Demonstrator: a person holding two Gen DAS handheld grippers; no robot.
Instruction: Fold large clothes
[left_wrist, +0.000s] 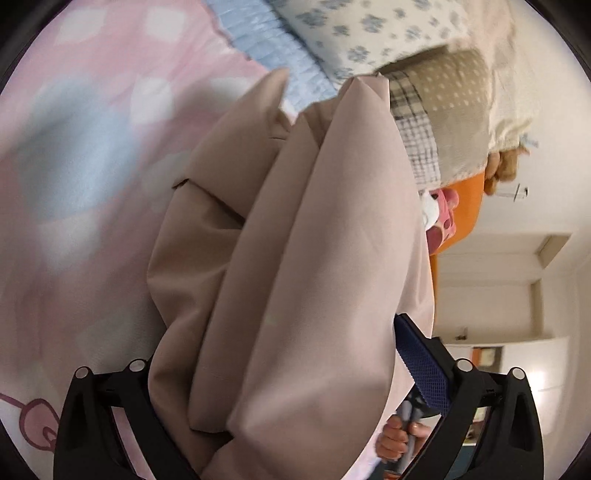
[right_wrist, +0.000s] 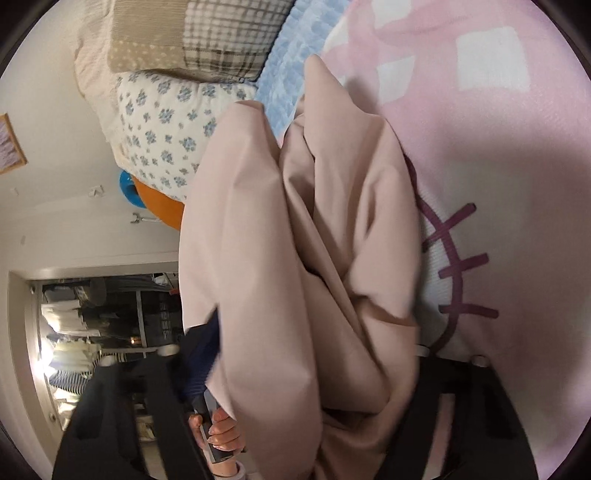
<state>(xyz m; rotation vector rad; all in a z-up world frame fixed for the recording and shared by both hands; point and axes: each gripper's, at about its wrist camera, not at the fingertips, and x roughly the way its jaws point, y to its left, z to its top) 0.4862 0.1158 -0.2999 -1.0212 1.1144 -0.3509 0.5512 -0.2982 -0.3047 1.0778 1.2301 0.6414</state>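
A large beige garment hangs bunched in long folds between my two grippers, lifted above the pink bedspread. My left gripper is shut on one end of it; only the blue-padded right finger shows, the other is under the cloth. In the right wrist view the same garment fills the middle, and my right gripper is shut on it. Its blue-padded finger shows at the left. Each view shows the other hand on its handle.
Pillows are stacked at the head of the bed: a floral one and a plaid-and-dotted one, on a blue quilted strip. An orange headboard stands behind. An open wardrobe lies beyond the bed.
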